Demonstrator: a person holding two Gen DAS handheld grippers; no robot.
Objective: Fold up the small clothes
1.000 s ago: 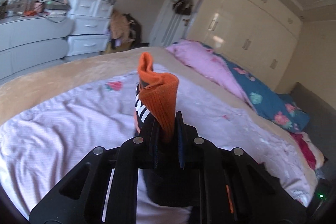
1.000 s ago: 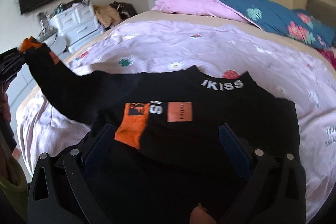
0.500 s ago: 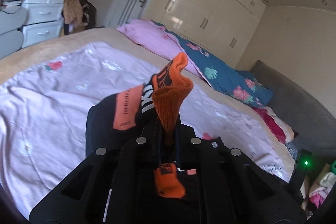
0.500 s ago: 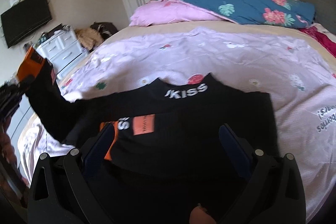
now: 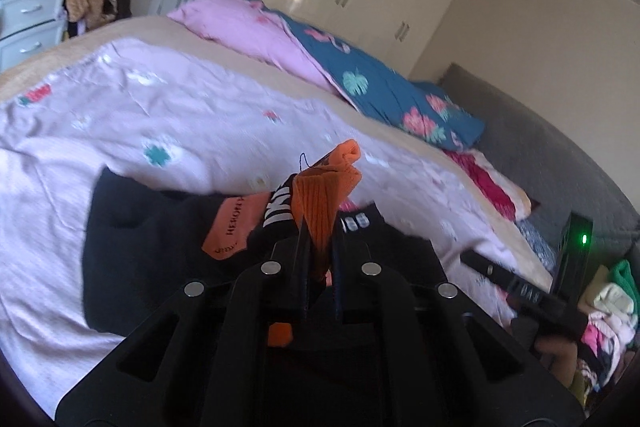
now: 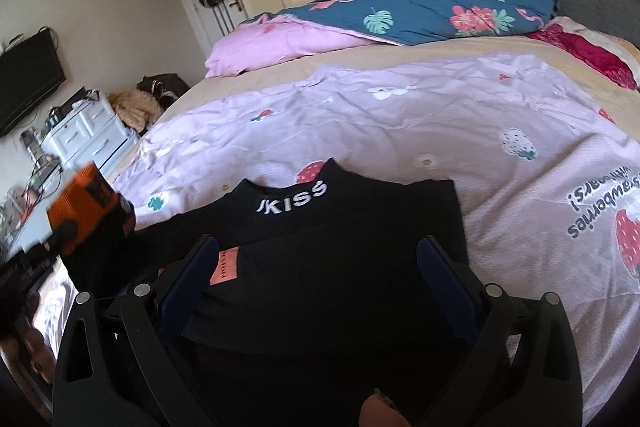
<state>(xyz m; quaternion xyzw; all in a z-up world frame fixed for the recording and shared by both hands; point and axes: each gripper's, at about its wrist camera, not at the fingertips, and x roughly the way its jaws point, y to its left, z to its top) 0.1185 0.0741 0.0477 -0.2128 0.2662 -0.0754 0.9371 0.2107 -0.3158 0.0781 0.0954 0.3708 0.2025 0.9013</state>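
Observation:
A small black top [image 6: 344, 267] with white "KISS" lettering on its collar and orange patches lies on the pink strawberry-print sheet [image 6: 400, 123]. My left gripper [image 5: 320, 259] is shut on the top's orange ribbed sleeve cuff [image 5: 324, 195] and holds it above the garment's body [image 5: 152, 247]. The cuff also shows at the left of the right wrist view [image 6: 86, 203]. My right gripper [image 6: 316, 267] is open, its jaws spread wide just over the black fabric, empty.
A pink and blue floral duvet [image 6: 420, 11] lies bunched at the far side of the bed. A white drawer unit [image 6: 86, 135] and a TV [image 6: 28, 83] stand at the left. A pile of clothes [image 5: 608, 315] lies at the right.
My left gripper has carried the orange cuff rightward, from out at the side to over the top's body, folding the sleeve inward. The right gripper stayed open over the fabric.

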